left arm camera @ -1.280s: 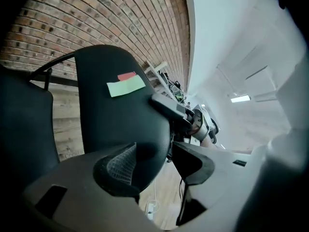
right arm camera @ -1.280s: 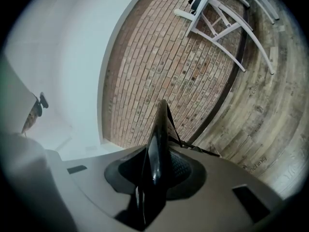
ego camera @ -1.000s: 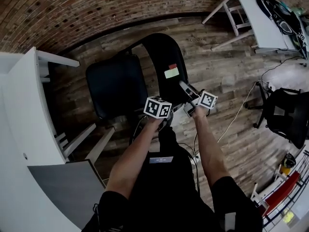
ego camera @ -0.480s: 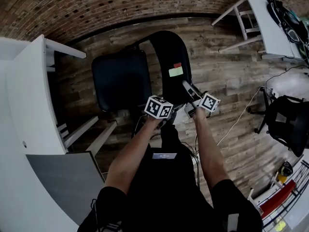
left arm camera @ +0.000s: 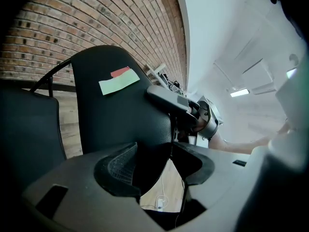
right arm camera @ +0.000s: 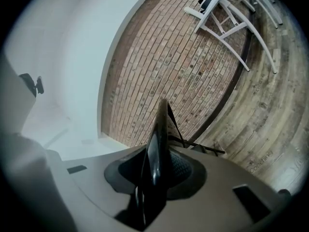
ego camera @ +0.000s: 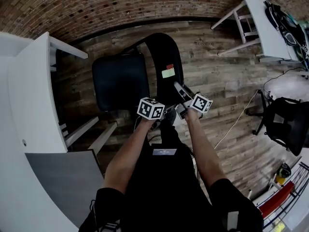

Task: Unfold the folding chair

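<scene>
The black folding chair stands on the wooden floor with its seat (ego camera: 119, 83) to the left and its backrest (ego camera: 164, 64) upright; the backrest carries a green and a red sticker (ego camera: 168, 72). My left gripper (ego camera: 163, 112) grips the backrest's lower edge. In the left gripper view the dark backrest (left arm camera: 120, 105) sits between the pads of that gripper (left arm camera: 154, 166). My right gripper (ego camera: 177, 87) clamps the backrest's right edge. In the right gripper view the backrest (right arm camera: 157, 139) shows edge-on between the jaws of that gripper (right arm camera: 154, 170).
A white desk (ego camera: 29, 105) stands close on the left. At the top right is a white table (ego camera: 260, 23), and a black office chair (ego camera: 285, 120) is at the right. A cable (ego camera: 236, 120) runs across the floor. The brick wall (ego camera: 96, 4) lies behind the chair.
Both grippers have shifted a little to the left and toward me, the backrest moving with them. Neither grip has changed.
</scene>
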Demonstrator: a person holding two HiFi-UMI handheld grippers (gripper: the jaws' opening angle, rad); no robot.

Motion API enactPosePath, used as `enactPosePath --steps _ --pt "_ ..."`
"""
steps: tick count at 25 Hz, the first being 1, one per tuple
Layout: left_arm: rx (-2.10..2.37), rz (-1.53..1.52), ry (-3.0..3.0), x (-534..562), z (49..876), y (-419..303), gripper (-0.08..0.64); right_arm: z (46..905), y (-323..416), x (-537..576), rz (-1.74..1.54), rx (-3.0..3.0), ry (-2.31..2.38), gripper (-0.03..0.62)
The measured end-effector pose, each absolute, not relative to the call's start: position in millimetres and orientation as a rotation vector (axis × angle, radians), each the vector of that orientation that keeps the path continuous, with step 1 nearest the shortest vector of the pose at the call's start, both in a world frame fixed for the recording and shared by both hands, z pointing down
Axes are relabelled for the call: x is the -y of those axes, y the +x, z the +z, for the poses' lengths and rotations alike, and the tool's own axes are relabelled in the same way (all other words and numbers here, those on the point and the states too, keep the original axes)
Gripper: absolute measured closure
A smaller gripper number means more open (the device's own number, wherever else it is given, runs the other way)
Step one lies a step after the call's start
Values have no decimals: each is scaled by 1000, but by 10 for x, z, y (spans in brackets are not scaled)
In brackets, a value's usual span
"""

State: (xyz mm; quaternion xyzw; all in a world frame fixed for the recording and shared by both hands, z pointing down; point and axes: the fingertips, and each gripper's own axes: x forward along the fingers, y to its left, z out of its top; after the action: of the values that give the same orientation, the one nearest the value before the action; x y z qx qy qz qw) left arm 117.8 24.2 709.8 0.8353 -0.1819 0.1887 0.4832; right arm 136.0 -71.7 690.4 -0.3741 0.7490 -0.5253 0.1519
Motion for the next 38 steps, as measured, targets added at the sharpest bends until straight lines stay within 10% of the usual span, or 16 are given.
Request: enactPosePath --steps 38 --pt "535 285 1969 -390 7005 -256 313 6816 -156 534 -1575 -2246 -1138 468"
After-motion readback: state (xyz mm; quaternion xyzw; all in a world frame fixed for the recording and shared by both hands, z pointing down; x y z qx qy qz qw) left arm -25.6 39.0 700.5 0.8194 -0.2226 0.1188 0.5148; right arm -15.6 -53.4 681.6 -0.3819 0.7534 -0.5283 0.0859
